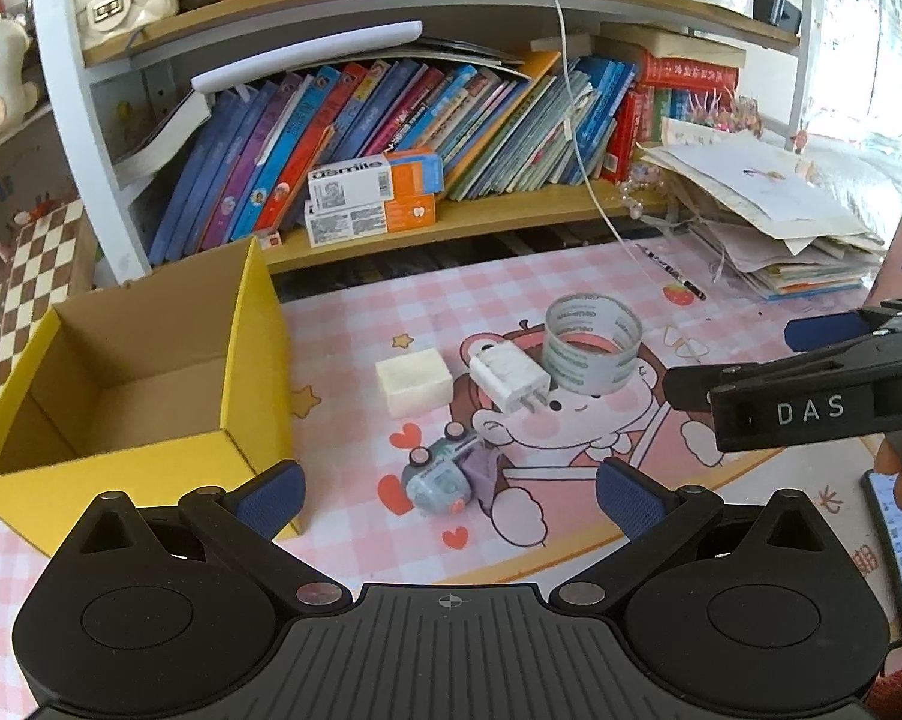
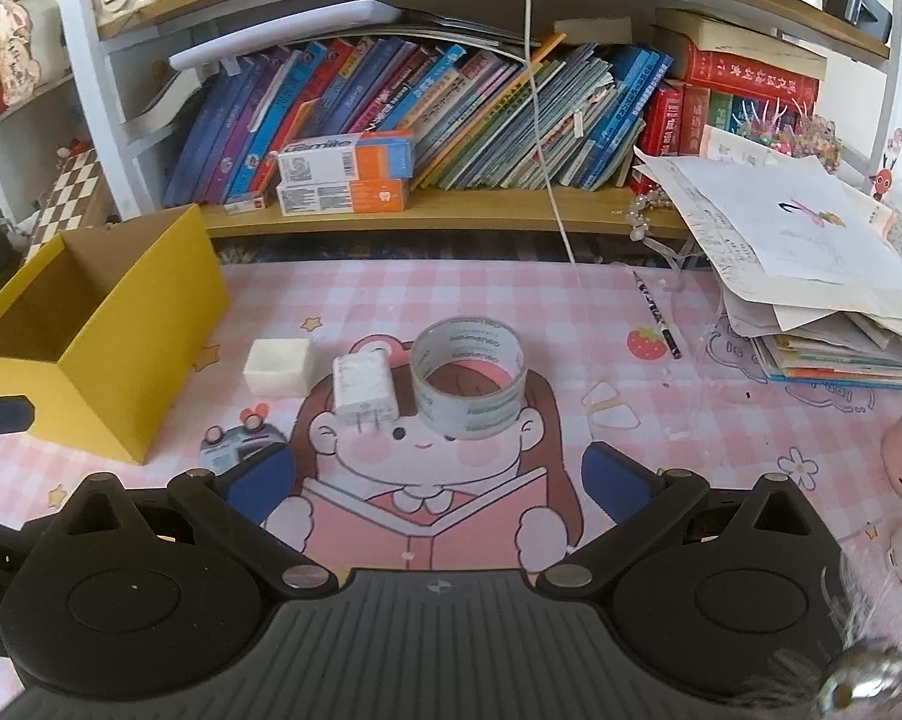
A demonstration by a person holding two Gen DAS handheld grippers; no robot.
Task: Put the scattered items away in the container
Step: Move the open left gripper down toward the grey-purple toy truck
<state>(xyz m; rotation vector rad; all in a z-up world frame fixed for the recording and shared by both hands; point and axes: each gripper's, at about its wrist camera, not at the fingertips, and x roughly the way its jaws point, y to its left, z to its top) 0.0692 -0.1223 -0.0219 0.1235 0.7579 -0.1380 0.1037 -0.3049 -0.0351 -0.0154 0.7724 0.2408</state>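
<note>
An empty yellow cardboard box stands at the left on the pink mat. Scattered to its right lie a white block, a white plug charger, a clear tape roll and a small toy car. My left gripper is open and empty, just in front of the toy car. My right gripper is open and empty, near the charger and tape; it also shows in the left wrist view.
A bookshelf with books and two orange-white cartons runs behind the mat. A paper and book pile sits at the right. A pencil, a hanging white cable and a phone are nearby.
</note>
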